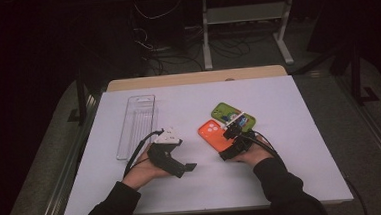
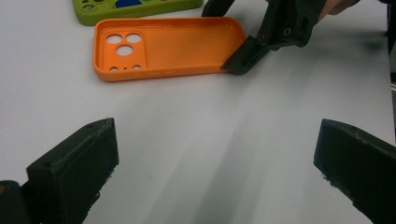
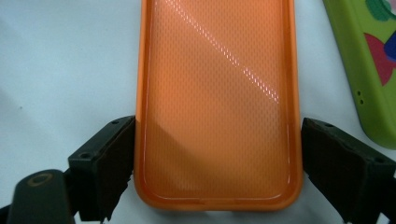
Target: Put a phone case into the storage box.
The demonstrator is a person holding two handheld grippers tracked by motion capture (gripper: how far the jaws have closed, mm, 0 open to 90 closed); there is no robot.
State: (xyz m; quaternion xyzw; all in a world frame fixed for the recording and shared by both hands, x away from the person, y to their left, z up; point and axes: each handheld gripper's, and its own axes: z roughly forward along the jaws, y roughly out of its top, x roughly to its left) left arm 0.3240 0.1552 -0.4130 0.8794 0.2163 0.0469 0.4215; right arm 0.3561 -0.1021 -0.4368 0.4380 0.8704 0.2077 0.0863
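An orange phone case (image 1: 212,132) (image 2: 177,46) (image 3: 217,93) lies hollow side up on the white table, camera holes at its far end. My right gripper (image 1: 229,137) (image 3: 218,163) straddles its near end, one black pad against each long side. From the left gripper view, the right gripper (image 2: 231,32) stands at the case's end. A green phone case (image 1: 226,113) (image 2: 135,7) (image 3: 369,70) with a coloured print lies just beyond. My left gripper (image 1: 184,155) (image 2: 215,158) rests left of the orange case, jaws wide apart over bare table.
A clear plastic tray (image 1: 137,123) lies lengthwise at the table's left. The white table top (image 1: 193,187) has bare room in front and at the right. Cables and a white frame (image 1: 243,14) stand on the dark floor behind.
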